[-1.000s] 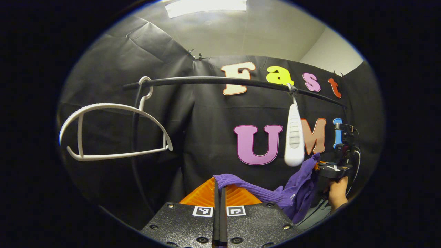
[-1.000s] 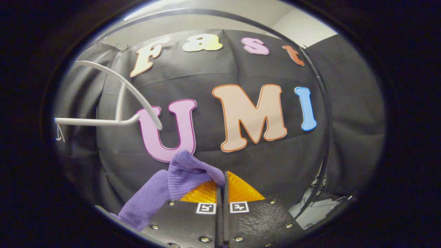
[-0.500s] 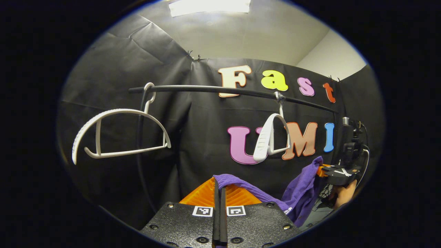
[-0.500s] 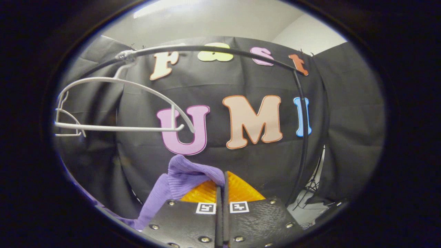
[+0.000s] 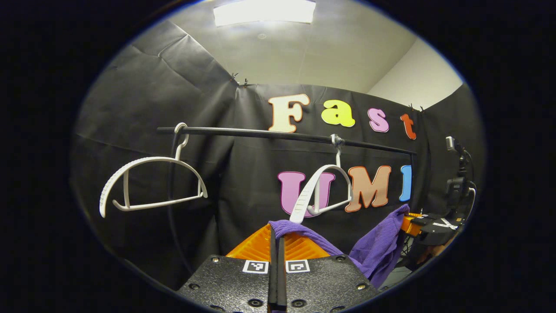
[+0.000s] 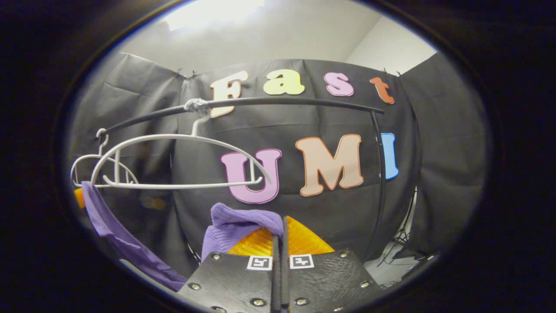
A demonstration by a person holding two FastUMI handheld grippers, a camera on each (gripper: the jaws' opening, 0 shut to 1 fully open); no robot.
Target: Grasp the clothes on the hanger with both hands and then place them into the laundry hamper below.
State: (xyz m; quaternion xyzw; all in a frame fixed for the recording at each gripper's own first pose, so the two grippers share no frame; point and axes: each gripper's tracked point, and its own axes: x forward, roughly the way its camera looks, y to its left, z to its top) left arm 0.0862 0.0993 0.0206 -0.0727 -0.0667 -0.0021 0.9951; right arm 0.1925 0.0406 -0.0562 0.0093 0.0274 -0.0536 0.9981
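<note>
Step in hand, judged from the layout: garment is off the hanger and held between both tongs, so the carry-and-lower to the hamper comes next. Left tongs (image 5: 276, 237) are together with a fold of the purple garment (image 5: 378, 250) pinched between the fingers; right tongs (image 6: 280, 232) likewise clamped on a bunched edge of it. In the left gripper view the cloth runs from the left tongs out to the right tongs (image 5: 423, 224), sagging in the middle (not taut). The nearer white hanger (image 6: 178, 163) hangs bare on the black rail (image 6: 282, 102), tilted, with a second white hanger (image 5: 150, 182) further along, also bare. Hamper can't be placed from these frames, so the next move likely calls for tipping both tongs downward to find it, keeping them level with each other, then opening both together over the opening. Garment looks like a ribbed knit, soft and limp; the hanging middle will probably trail and could catch on the hamper rim.
</note>
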